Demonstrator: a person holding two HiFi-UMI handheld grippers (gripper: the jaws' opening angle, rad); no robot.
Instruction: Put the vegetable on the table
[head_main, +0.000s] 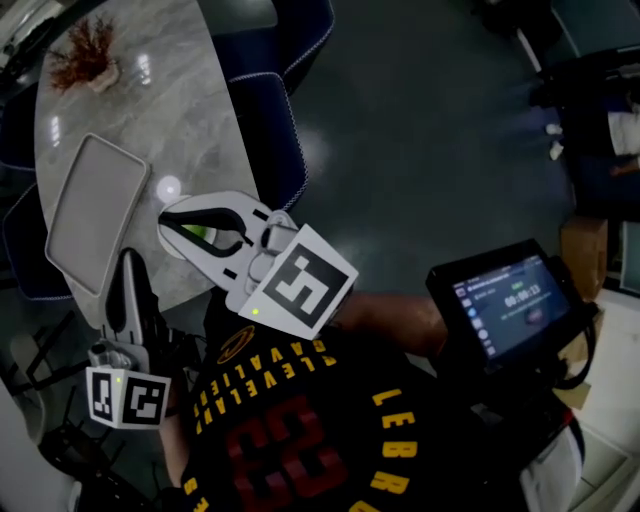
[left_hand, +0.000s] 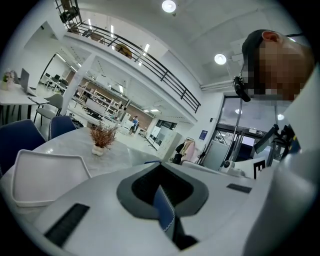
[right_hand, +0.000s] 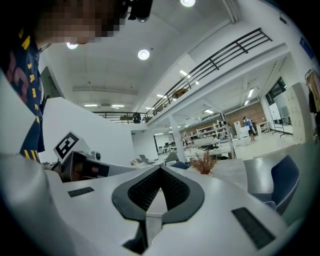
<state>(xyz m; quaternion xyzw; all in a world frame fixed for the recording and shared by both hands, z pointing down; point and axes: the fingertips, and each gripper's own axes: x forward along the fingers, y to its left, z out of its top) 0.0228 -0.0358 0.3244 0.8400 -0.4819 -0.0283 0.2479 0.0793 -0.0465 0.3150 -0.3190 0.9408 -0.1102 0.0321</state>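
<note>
My L tool (head_main: 128, 265): shut, empty, idle off counter's (head_main: 180, 90) near edge. My R tool (head_main: 166, 224): shut, empty, over that edge. Veg (head_main: 196, 234): green bit thru R jaw loop, prob. lying on counter, so no grip needed.

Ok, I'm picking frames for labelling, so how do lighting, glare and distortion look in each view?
Head view: dim and underexposed, with small bright glare spots on the marble table. Left gripper view: bright, with a strong fisheye bend in the balcony railing and black corners. Right gripper view: the same fisheye curve and dark corners, and the ceiling lamp is blown out to white.
</note>
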